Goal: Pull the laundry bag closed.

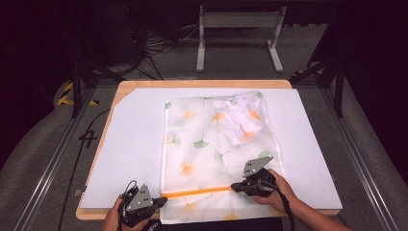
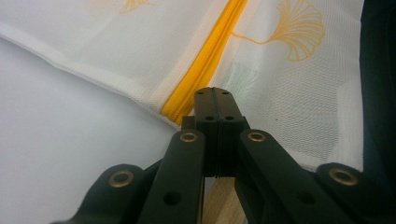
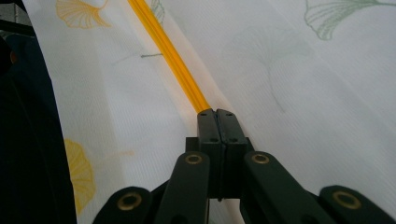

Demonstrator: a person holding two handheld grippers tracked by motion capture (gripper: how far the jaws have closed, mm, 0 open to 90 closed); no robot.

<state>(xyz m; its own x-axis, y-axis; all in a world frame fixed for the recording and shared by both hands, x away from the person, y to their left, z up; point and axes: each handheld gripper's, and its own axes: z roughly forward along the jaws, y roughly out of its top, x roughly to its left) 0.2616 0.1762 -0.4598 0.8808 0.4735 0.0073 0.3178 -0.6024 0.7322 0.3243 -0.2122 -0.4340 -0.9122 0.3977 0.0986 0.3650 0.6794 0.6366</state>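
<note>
Orange zip (image 1: 197, 192) stretched between left gripper (image 1: 161, 200) and right gripper (image 1: 234, 186), both clamped on it; a hard pull could tear the mesh bag (image 1: 211, 144).

Table brightly lit, surroundings dark; high view soft, grainy.

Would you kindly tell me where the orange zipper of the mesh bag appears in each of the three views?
High view: the orange zipper runs horizontally near the bottom, between the two tools.
Left gripper view: it slants from top centre down to the shut jaws.
Right gripper view: it slants from top left down to the shut jaws.
Shared landmark: yellow ginkgo leaf prints beside the zipper.
</note>
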